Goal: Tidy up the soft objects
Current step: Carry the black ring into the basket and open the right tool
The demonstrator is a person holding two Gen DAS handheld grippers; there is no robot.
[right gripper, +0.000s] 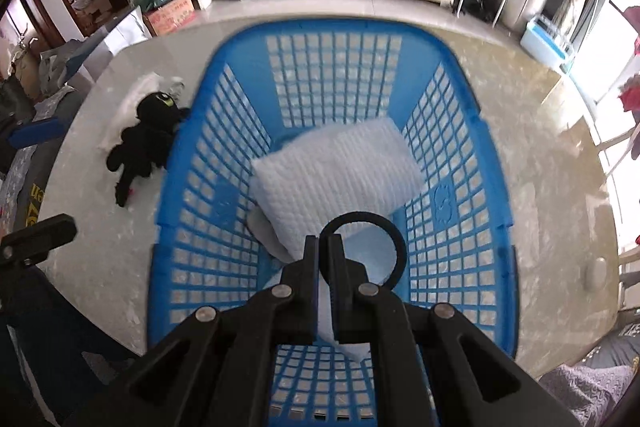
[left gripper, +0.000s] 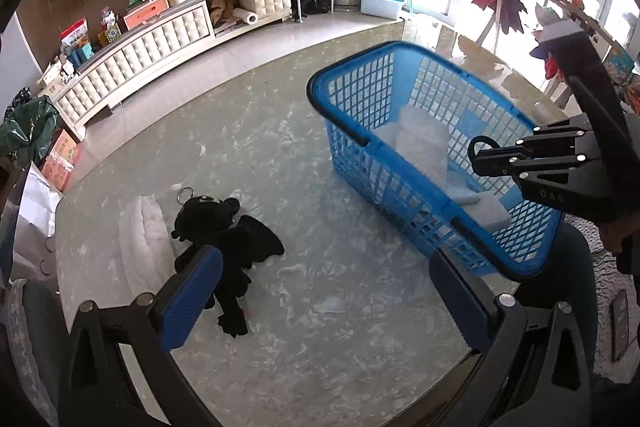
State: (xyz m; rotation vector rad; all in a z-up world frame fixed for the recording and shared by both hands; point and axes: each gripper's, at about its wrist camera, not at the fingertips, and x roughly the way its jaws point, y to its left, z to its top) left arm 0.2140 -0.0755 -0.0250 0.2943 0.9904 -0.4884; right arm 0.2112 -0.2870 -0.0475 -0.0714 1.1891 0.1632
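A: White cloth (right gripper: 336,167) lies in the blue basket (right gripper: 192,171); right gripper (right gripper: 323,255) hangs over it, jaws closed, seemingly on a corner of the cloth.
B: So we're mid-drop. Black plush (left gripper: 228,247) sits on the table (left gripper: 320,327) beside the basket.
A: Left gripper (left gripper: 324,291) spread wide, empty, near it. Next we close on the plush.

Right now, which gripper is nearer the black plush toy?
Left. The left gripper hangs open just beside the black plush toy on the table, one finger overlapping it in view. The right gripper is shut over the blue basket.
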